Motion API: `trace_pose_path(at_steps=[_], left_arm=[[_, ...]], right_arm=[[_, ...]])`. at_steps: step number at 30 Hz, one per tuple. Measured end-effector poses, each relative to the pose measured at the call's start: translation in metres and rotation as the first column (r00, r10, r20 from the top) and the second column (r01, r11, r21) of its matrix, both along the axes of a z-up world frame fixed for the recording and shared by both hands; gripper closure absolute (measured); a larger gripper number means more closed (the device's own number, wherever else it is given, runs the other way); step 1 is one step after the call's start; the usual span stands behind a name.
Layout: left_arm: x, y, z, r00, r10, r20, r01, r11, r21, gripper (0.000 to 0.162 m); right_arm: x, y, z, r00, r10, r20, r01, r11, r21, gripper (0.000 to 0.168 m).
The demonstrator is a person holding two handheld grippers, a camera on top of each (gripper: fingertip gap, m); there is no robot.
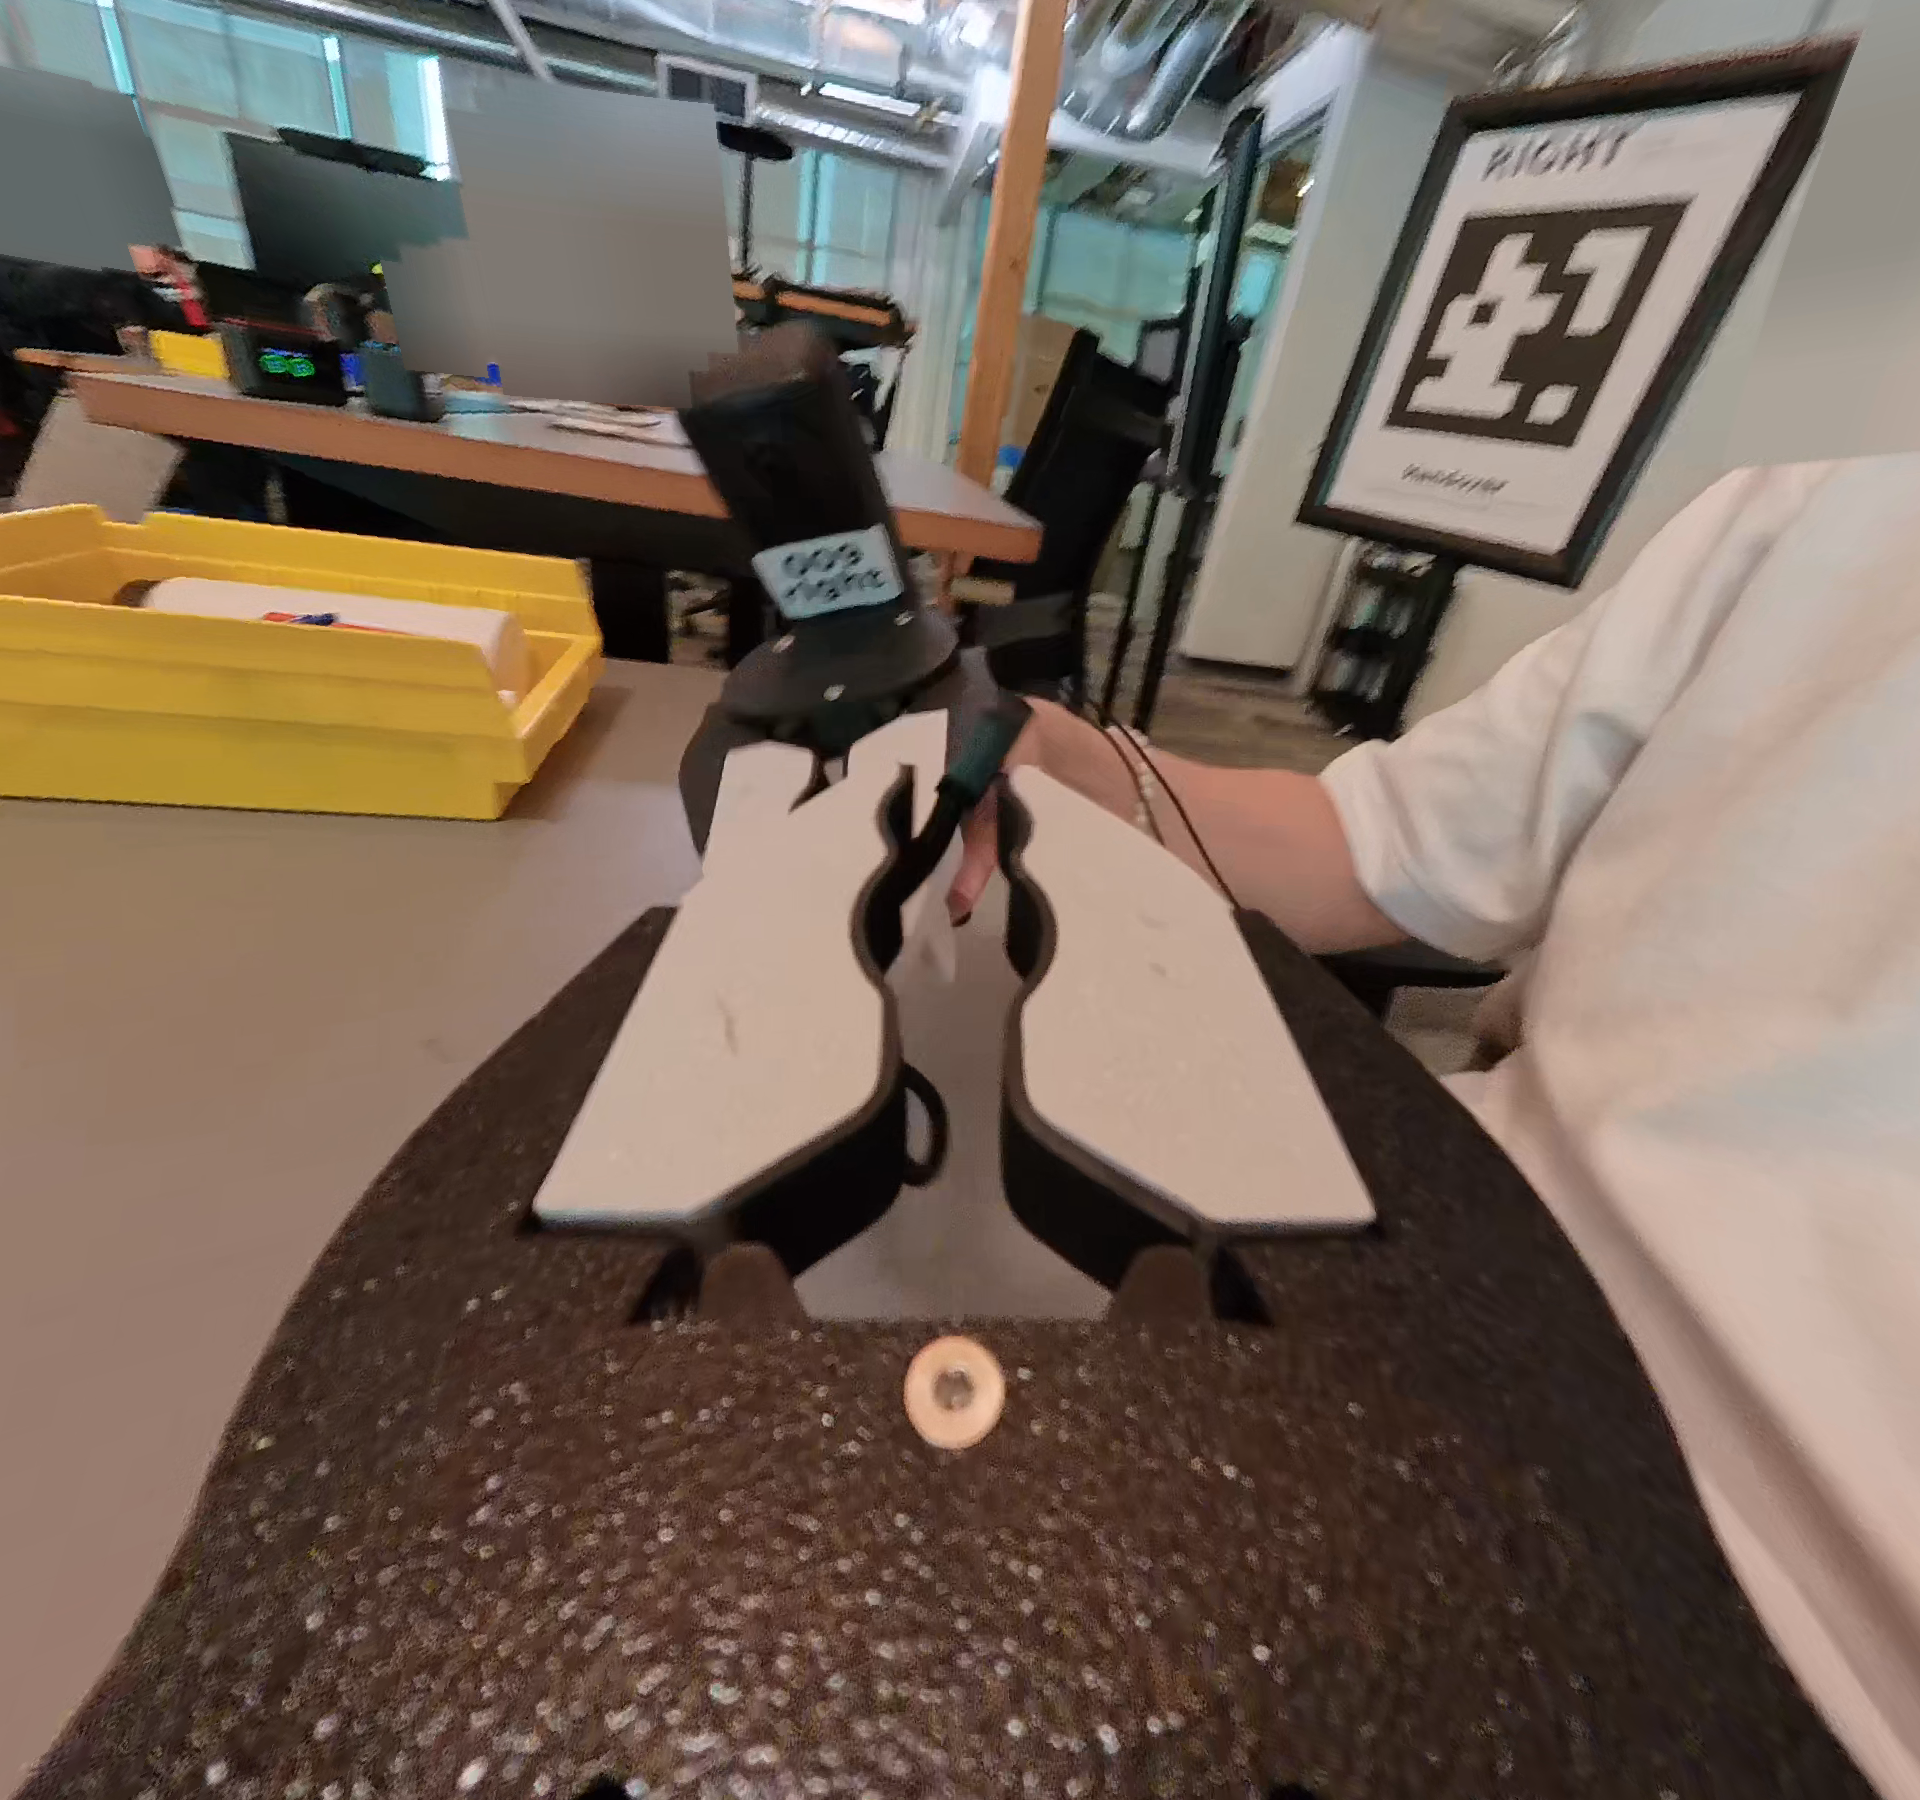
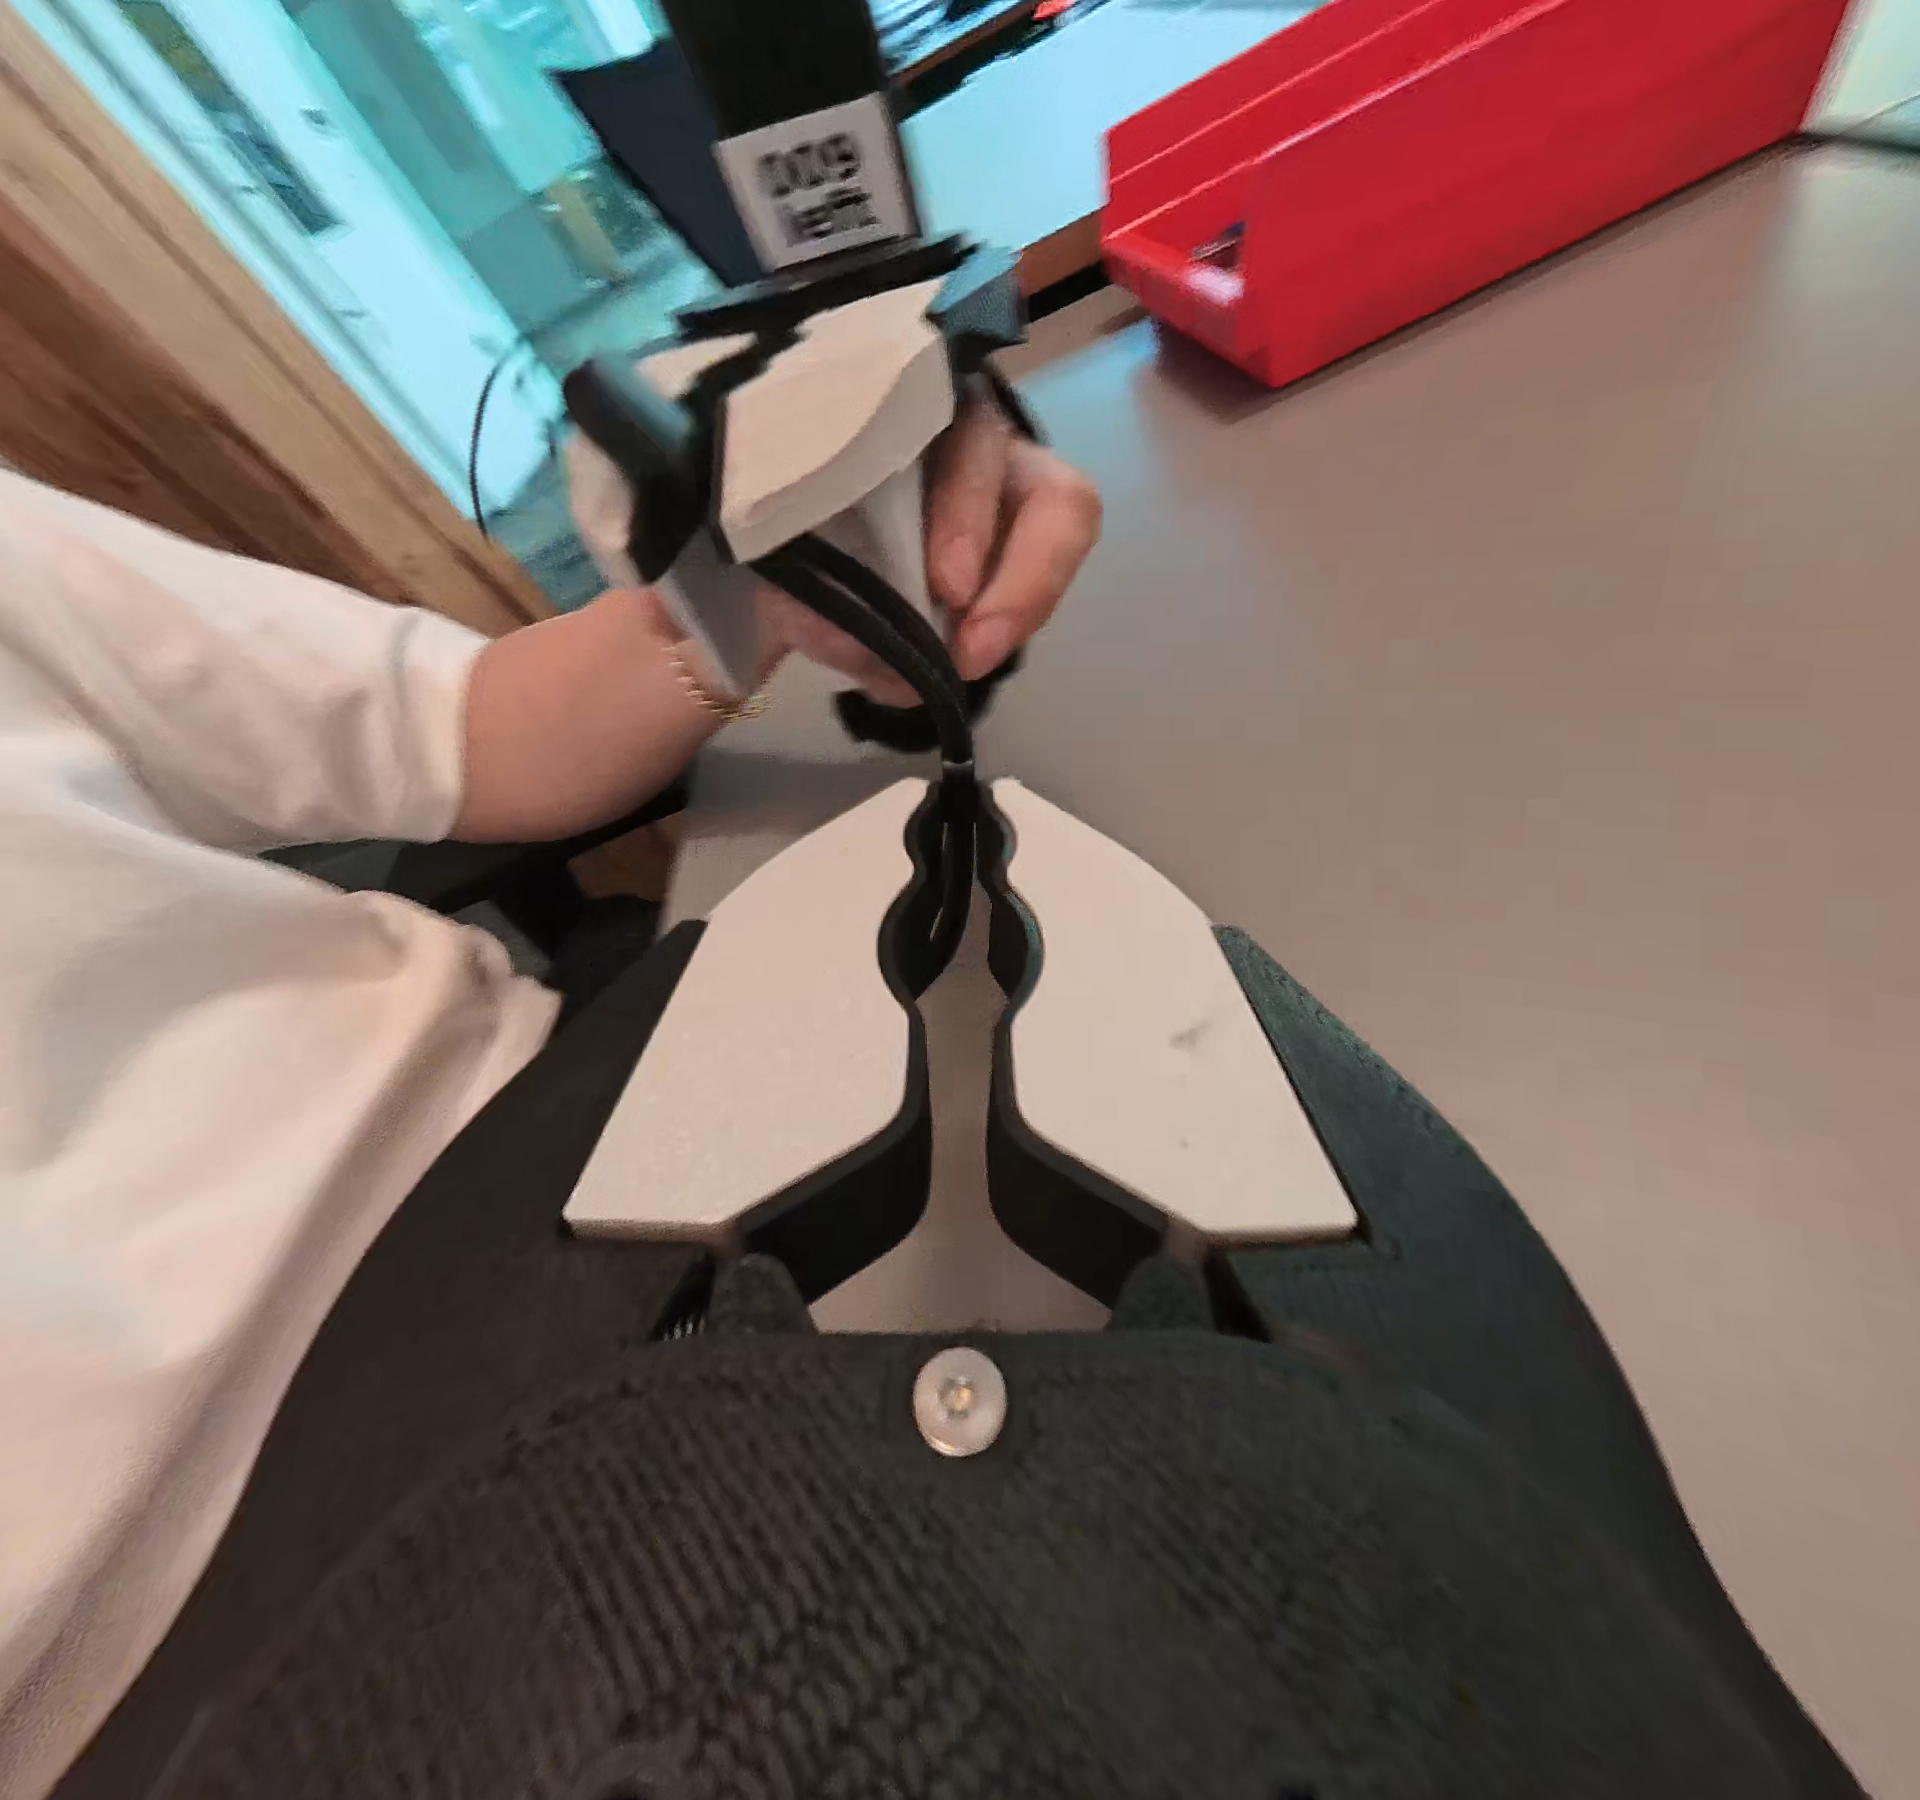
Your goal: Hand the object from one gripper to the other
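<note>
The two grippers face each other over a grey table (image 2: 1558, 711). In the right wrist view, the right gripper (image 2: 961, 805) has its fingers drawn nearly together at the tips, pinching a bundle of black cable (image 2: 914, 638) that runs up into the left gripper (image 2: 758, 545) opposite, whose grip on it cannot be told. In the left wrist view, the left gripper's (image 1: 951, 815) fingers stand slightly apart with the cable (image 1: 935, 825) between them. A yellow bin (image 1: 281, 690) and a red bin (image 2: 1455, 181) sit on the table
</note>
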State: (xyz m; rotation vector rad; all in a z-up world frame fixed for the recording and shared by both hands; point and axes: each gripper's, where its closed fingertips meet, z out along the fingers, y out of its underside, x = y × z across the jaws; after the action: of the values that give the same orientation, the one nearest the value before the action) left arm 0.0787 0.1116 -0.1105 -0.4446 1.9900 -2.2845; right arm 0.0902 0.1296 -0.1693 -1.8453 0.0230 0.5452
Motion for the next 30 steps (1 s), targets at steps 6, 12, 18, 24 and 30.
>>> trace_pose_path(at_steps=[6, 12, 18, 24, 30], left_arm=[[0.006, -0.006, -0.015, 0.988, 0.114, 0.106, -0.137, 0.962, 0.235, 0.096], [0.016, 0.001, -0.025, 0.990, 0.141, -0.007, -0.137, 0.969, 0.205, 0.094], [0.037, 0.014, -0.020, 0.957, 0.247, -0.152, -0.230, 0.966, 0.121, 0.106], [0.034, 0.007, -0.038, 0.963, 0.268, 0.027, -0.263, 0.917, 0.299, 0.127], [0.029, 0.000, -0.039, 0.973, 0.217, 0.079, -0.231, 0.929, 0.288, 0.150]], right_arm=[[0.049, -0.013, 0.036, 0.874, -0.314, 0.370, 0.260, 0.947, 0.190, 0.163], [0.060, -0.032, 0.069, 0.665, -0.449, 0.597, 0.285, 0.891, 0.353, 0.163], [0.050, -0.031, 0.069, 0.307, -0.417, 0.856, 0.161, 0.909, 0.385, 0.163], [0.037, -0.024, 0.071, 0.217, -0.405, 0.888, 0.093, 0.914, 0.394, 0.163], [0.037, -0.024, 0.072, 0.286, -0.425, 0.859, 0.101, 0.904, 0.414, 0.163]])
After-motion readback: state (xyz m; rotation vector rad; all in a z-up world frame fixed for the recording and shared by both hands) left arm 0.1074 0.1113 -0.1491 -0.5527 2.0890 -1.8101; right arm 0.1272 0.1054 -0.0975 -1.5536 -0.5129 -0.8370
